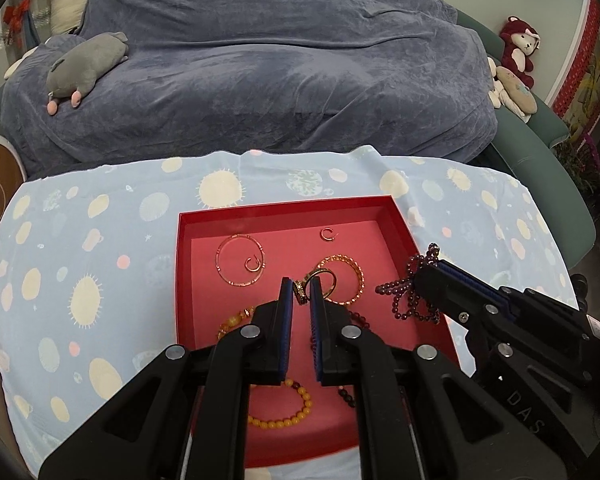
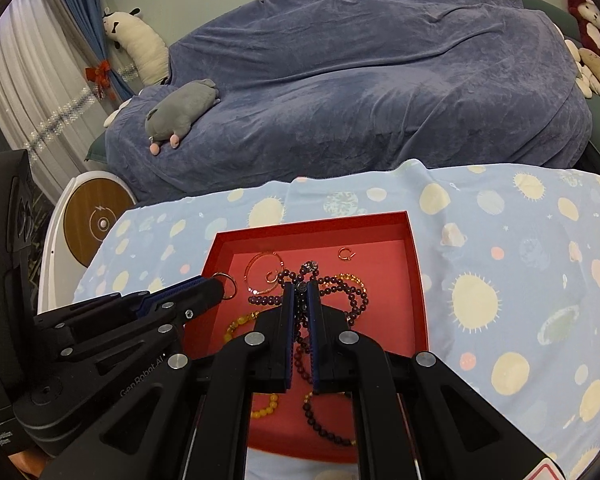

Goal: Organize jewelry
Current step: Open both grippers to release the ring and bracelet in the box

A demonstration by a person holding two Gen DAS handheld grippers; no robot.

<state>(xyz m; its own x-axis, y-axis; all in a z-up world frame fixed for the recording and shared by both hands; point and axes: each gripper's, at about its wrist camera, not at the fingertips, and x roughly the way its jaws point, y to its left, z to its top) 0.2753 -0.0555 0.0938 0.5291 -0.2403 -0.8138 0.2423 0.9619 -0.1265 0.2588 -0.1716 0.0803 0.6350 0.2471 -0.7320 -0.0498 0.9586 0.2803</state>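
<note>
Closest to the lens, the left gripper (image 1: 301, 288) had its fingers (image 1: 286, 300) clamped on a small gold ring cluster (image 1: 300, 291), held above the red box (image 1: 292, 212). Beside it, the right gripper (image 2: 300, 290) had its fingers (image 2: 313, 304) pinched shut on a dark purple bead strand (image 2: 342, 280), whose loops drooped toward the box floor and trailed back along the fingers. Inside the box lay a large thin hoop (image 1: 240, 260), a beaded gold bangle (image 1: 350, 280), two small open ear cuffs (image 1: 328, 233) and a yellow bead bracelet (image 1: 288, 420). Under the box spread a pale blue spotted cloth (image 1: 100, 240) on the table.
</note>
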